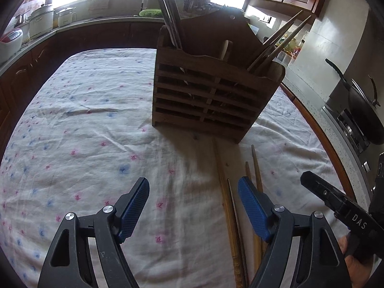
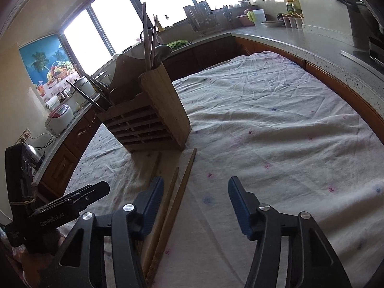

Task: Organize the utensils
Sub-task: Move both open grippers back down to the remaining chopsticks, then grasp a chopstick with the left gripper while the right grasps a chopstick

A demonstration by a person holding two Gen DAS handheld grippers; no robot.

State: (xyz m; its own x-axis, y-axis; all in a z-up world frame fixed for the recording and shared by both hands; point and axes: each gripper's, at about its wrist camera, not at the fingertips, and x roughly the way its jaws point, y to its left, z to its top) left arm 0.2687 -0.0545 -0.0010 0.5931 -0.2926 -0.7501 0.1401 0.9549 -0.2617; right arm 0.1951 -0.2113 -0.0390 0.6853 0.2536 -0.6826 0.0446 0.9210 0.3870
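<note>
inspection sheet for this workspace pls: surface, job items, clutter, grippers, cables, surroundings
Surface: table under a wrinkled floral tablecloth.
Job's things: wooden utensil holder upright on the cloth, chopsticks standing in its left and right compartments; loose chopsticks lying flat on the cloth in front of it.
Clutter: nothing seen on the cloth.
Grippers: left hand-held gripper open, nothing between the pads, loose chopsticks beside its right finger; right hand-held gripper open, two chopsticks lying by its left finger, not pinched.
Cables: a cord by the rice cooker on the counter; none on the table.
Surroundings: kitchen counter, windows, wok on a stove.
</note>
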